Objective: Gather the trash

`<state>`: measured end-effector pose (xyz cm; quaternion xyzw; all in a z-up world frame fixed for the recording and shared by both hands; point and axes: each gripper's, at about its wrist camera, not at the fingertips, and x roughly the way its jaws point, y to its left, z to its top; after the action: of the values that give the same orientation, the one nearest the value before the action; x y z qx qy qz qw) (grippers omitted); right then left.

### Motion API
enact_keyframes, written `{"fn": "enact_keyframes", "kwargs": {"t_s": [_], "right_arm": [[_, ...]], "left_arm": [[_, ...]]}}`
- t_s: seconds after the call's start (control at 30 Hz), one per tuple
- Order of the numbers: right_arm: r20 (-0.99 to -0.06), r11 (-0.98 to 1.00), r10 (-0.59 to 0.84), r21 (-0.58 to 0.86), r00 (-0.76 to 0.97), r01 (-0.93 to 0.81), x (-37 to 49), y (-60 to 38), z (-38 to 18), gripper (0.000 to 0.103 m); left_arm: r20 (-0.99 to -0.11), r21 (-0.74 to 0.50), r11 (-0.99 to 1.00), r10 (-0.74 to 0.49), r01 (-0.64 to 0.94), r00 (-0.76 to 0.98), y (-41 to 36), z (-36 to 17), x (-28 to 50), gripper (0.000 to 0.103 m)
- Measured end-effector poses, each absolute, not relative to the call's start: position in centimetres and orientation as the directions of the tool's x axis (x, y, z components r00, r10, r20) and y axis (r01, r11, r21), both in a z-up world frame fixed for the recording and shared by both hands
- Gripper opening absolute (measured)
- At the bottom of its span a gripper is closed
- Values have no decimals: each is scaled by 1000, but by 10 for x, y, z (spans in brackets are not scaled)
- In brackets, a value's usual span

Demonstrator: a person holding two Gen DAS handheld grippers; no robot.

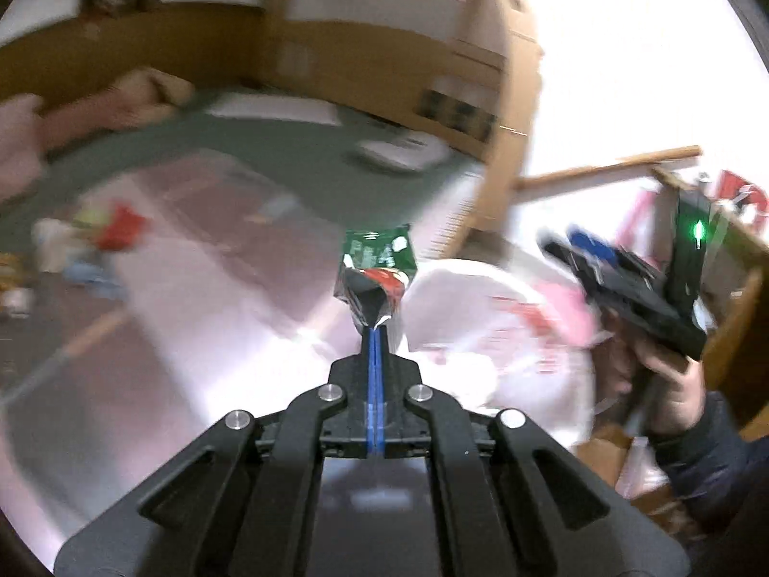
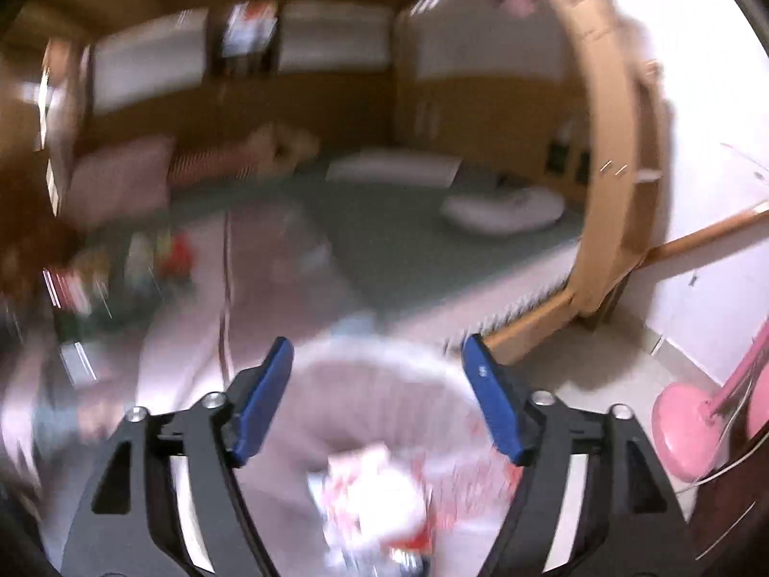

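Note:
My left gripper (image 1: 374, 332) is shut on a green and red foil wrapper (image 1: 377, 267), held in the air beside a white plastic bag (image 1: 500, 332) with red print. My right gripper (image 2: 377, 384) is open and empty, just above the open mouth of the same bag (image 2: 384, 384). Crumpled white and red trash (image 2: 379, 495) lies inside the bag. The right gripper also shows in the left wrist view (image 1: 591, 250), at the right, held by a hand. Both views are blurred.
A pale tabletop (image 1: 192, 288) carries several blurred items at its left (image 1: 101, 235). A green mat (image 2: 408, 240) with white cushions lies beyond. A wooden post (image 2: 610, 168) stands at the right. A pink lamp base (image 2: 687, 428) sits on the floor.

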<state>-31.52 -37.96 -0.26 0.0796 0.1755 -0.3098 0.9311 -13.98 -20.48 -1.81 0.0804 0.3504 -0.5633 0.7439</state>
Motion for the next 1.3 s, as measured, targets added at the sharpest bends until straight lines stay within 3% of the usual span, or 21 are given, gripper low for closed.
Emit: {"fn": "enact_keyframes", "kwargs": {"t_s": [0.07, 0.17, 0.2, 0.23, 0.3, 0.43, 0.57, 0.67, 0.9, 0.97, 1.1, 1.17, 1.3], "right_arm": [[-289, 785, -575, 69, 765, 616, -324, -381, 22, 82], [-241, 791, -571, 92, 785, 604, -323, -383, 46, 83], [-236, 797, -564, 97, 792, 596, -322, -381, 50, 83], [-230, 805, -552, 102, 801, 584, -321, -381, 52, 83], [-235, 826, -523, 97, 819, 555, -309, -375, 52, 83], [-311, 882, -420, 82, 853, 464, -271, -354, 36, 83], [-399, 933, -297, 73, 867, 353, -217, -321, 12, 83], [-437, 967, -182, 83, 881, 242, -164, -281, -2, 83], [-462, 995, -19, 77, 887, 62, -54, -190, -12, 83], [-472, 995, 5, 88, 882, 41, -34, -179, -15, 83], [-490, 996, 15, 86, 872, 32, -13, -167, -35, 83], [-533, 995, 10, 88, 846, 43, -14, -172, -43, 83], [-509, 995, -9, 77, 861, 56, -22, -179, -38, 83]], "left_arm": [[-608, -306, 261, -794, 916, 23, -235, -18, -163, 1], [-632, -309, 181, -773, 934, -59, -266, -27, -183, 1], [-649, -309, 174, -757, 935, -73, -274, -32, -186, 9], [-659, -304, 189, -750, 934, -63, -278, -35, -186, 34], [-650, -300, 253, -760, 920, -3, -274, -36, -174, 64], [-633, -299, 429, -758, 852, 160, -230, -31, -127, 83], [-640, -189, 650, -650, 736, 410, -165, -23, -71, 86], [-636, -78, 815, -484, 574, 601, -109, -22, -24, 87], [-593, 13, 963, -210, 271, 777, 1, -31, 34, 88], [-621, 12, 976, -163, 217, 767, 16, -38, 48, 87], [-654, -135, 966, -255, 221, 713, 30, -43, 56, 87], [-658, -144, 961, -271, 236, 703, 30, -45, 48, 87], [-660, -119, 958, -273, 261, 700, 16, -46, 38, 87]]}}
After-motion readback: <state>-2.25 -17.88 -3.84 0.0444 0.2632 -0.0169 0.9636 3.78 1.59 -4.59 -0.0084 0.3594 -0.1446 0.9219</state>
